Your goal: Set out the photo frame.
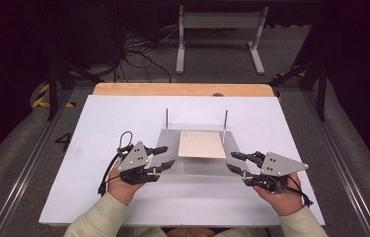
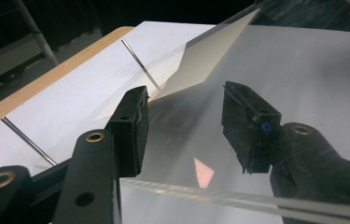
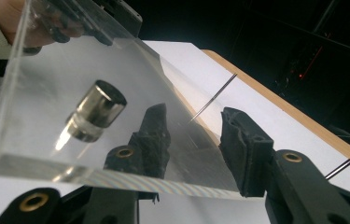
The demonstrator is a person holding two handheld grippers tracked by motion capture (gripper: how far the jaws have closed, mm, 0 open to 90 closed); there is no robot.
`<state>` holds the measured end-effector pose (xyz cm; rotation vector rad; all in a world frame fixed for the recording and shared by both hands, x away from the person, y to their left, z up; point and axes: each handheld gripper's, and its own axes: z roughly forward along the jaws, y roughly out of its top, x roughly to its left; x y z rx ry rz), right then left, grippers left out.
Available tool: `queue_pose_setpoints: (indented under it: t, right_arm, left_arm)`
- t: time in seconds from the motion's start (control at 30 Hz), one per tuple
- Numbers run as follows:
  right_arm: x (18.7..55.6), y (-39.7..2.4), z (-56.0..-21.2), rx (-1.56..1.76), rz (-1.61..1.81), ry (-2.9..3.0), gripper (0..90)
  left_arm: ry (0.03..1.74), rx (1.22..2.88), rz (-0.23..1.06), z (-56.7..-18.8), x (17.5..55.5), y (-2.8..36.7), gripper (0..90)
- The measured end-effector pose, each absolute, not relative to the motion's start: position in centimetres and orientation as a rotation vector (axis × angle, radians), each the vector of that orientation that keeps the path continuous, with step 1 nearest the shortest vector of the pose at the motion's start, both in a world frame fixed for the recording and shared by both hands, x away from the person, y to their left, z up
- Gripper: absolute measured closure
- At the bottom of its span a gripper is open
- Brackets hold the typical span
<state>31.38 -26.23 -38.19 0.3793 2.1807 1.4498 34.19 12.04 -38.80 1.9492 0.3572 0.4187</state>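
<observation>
A clear acrylic plate [image 1: 197, 169] lies on the white board, with a beige sheet [image 1: 202, 144] on its middle and two thin metal rods [image 1: 166, 118] upright at its back corners. My left gripper [image 1: 169, 156] is open at the plate's left edge, and my right gripper [image 1: 231, 161] is open at its right edge. In the left gripper view the open gripper [image 2: 186, 116] looks over the plate [image 2: 182, 140] toward the beige sheet [image 2: 205, 56]. In the right gripper view one jaw of the open gripper [image 3: 195, 126] shows through the plate [image 3: 46, 79], beside a metal foot [image 3: 95, 116].
The white board [image 1: 103, 148] covers a wooden table [image 1: 182, 89] and has bare room on both sides of the plate. Beyond the table are floor cables [image 1: 138, 54] and a white frame [image 1: 219, 29]. Metal rails [image 1: 34, 158] run along both sides.
</observation>
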Motion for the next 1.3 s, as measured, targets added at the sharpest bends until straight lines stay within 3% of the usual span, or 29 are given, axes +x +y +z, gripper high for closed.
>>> queue_pose_setpoints:
  t: [0.9, 1.3]
  right_arm:
    - [27.5, -26.8, -32.0, 0.385, 1.543, 2.294, 65.0]
    - [27.0, -26.9, -30.3, 0.340, 1.622, 2.135, 65.5]
  left_arm:
    - [0.318, 1.934, 0.308, -33.1, 29.1, 12.8, 59.8]
    - [0.305, 1.873, 0.350, -30.7, 29.3, 13.1, 61.7]
